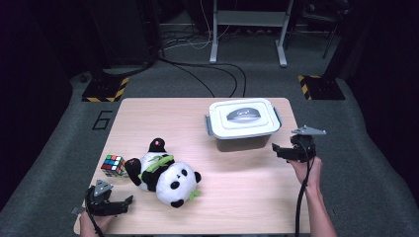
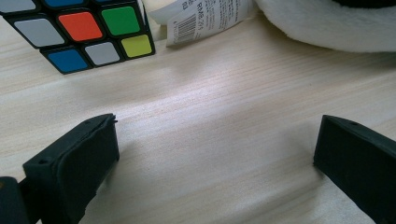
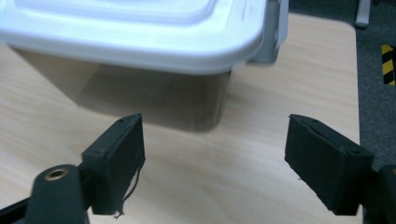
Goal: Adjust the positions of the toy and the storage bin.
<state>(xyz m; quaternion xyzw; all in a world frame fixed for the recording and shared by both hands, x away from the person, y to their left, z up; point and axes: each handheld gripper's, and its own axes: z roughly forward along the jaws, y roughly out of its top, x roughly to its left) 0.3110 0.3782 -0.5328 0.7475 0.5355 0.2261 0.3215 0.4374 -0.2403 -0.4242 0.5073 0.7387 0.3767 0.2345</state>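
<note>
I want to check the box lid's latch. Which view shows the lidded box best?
The high view: the whole lidded box shows, with its handle and both side latches. The right gripper view gives a close look at one corner and one latch, partly cropped. The left gripper view looks elsewhere.

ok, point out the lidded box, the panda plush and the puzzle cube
lidded box (image 1: 243,118): high view, on the white lid beside the handle
panda plush (image 1: 170,178): high view, on the white head
puzzle cube (image 1: 113,165): high view, on the top face
</note>
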